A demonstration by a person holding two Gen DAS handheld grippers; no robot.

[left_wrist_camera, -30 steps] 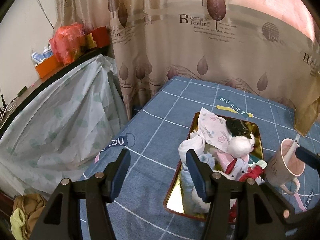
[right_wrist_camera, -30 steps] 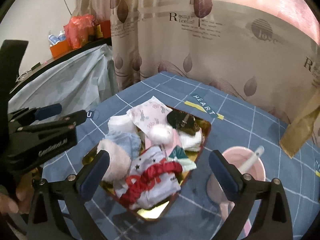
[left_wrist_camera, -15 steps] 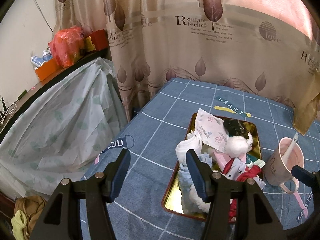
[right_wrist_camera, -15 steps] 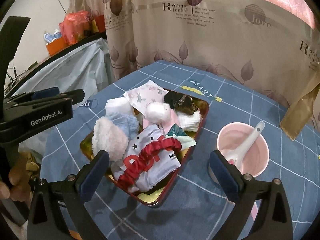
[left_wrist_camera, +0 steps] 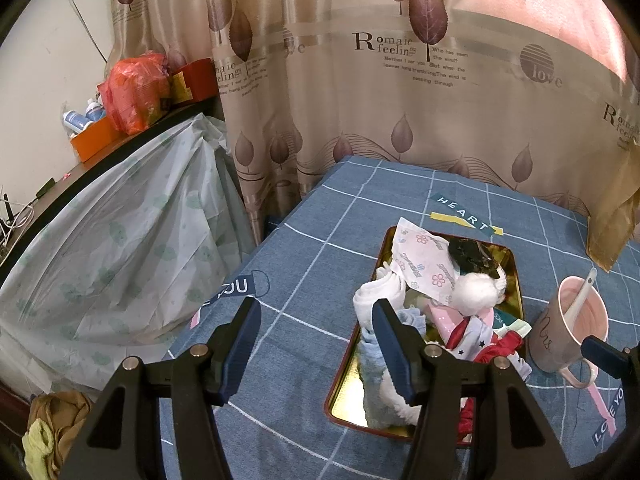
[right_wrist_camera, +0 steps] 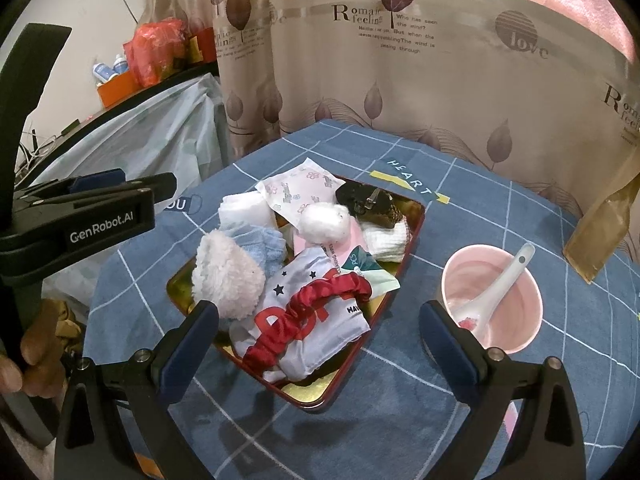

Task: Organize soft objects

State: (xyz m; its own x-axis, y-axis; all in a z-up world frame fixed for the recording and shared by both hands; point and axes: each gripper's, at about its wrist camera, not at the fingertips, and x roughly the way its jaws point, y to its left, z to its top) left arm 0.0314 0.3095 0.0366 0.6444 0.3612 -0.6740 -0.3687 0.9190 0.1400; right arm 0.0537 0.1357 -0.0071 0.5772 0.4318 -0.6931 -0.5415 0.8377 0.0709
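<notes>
Both grippers, left gripper and right gripper, hang wide open, empty. The red scrunchie, at 12 o'clock, looks light and squashy; pinch its bunched middle.

- The left wrist view looks forward and down along the left tool from above the bench's left edge, with the tray at 4 o'clock.
- The right wrist view looks down along the right tool, nearer the tray, which sits centred in frame.
- Both views share the tray, the pink cup, the curtain at 12 o'clock and the blue bench.
- The right view catches the left tool at 9 o'clock.
</notes>
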